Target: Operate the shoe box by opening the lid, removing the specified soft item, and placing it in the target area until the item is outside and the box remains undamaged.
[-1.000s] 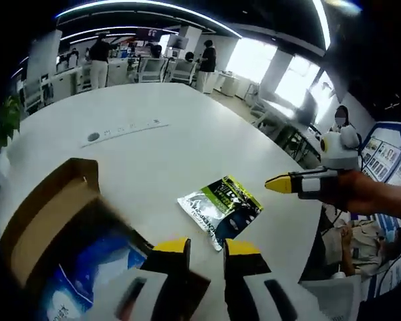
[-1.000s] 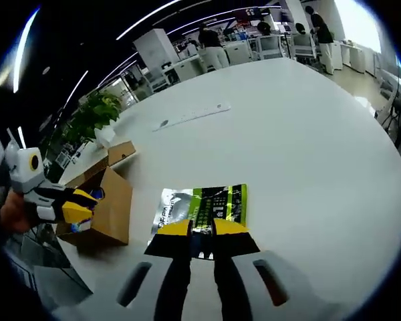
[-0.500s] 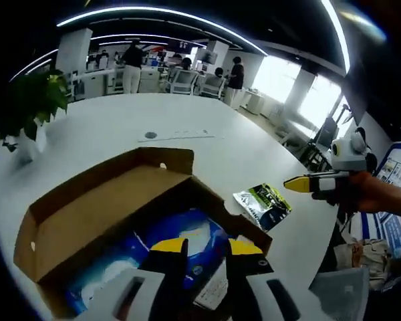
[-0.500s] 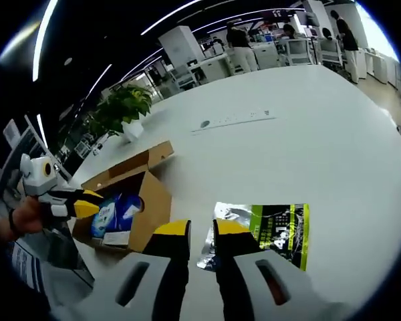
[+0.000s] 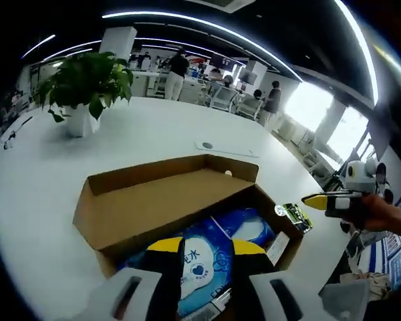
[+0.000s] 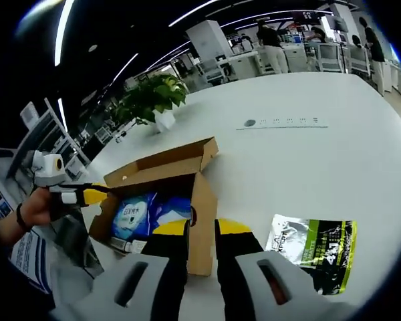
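Green pouch point(image 6: 314, 247) — right of claw point(image 6: 200, 227)

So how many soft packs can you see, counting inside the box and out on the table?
3. Two blue packs lie side by side inside the open cardboard box. One green and silver pouch lies on the white table beside it. More may be hidden underneath.

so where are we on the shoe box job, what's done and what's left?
Done: the brown cardboard shoe box stands open, lid flap folded back, and a green-and-silver foil pouch lies on the white table beside it. In hand: nothing; the left gripper hovers over the blue-and-white soft packs inside, and the right gripper is empty. Left: any packs still to come out.
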Action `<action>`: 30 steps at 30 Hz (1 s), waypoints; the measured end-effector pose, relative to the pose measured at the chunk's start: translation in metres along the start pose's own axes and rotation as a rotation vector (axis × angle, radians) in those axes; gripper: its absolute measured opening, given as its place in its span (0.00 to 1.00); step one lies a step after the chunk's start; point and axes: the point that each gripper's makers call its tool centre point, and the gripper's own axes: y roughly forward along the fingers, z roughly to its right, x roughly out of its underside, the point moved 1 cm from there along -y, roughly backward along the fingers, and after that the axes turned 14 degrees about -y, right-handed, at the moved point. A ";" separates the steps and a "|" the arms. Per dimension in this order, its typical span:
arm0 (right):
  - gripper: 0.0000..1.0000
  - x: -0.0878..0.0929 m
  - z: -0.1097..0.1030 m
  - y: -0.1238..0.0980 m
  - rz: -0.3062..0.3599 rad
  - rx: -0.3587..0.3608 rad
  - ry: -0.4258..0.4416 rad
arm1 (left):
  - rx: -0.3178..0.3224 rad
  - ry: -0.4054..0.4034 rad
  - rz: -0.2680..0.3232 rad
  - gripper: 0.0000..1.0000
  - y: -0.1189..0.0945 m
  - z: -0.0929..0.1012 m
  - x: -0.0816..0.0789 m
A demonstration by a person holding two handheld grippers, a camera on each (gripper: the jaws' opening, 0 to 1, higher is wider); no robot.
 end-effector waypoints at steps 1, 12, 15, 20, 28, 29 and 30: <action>0.13 0.000 -0.006 0.004 -0.003 -0.013 -0.009 | -0.009 -0.006 0.004 0.27 -0.004 -0.006 0.001; 0.14 0.000 -0.052 0.036 -0.045 -0.108 -0.066 | -0.078 -0.055 0.038 0.28 -0.043 -0.042 0.015; 0.14 -0.001 -0.062 0.043 -0.051 -0.126 -0.076 | -0.088 -0.059 0.039 0.28 -0.050 -0.050 0.019; 0.15 0.002 -0.076 0.053 -0.064 -0.151 -0.090 | -0.103 -0.074 0.050 0.29 -0.060 -0.062 0.020; 0.16 0.008 -0.091 0.069 -0.092 -0.175 -0.094 | -0.103 -0.100 0.058 0.31 -0.070 -0.075 0.027; 0.16 0.007 -0.093 0.071 -0.094 -0.179 -0.095 | -0.106 -0.100 0.057 0.31 -0.071 -0.076 0.028; 0.16 0.007 -0.095 0.073 -0.098 -0.183 -0.096 | -0.109 -0.101 0.055 0.31 -0.073 -0.078 0.029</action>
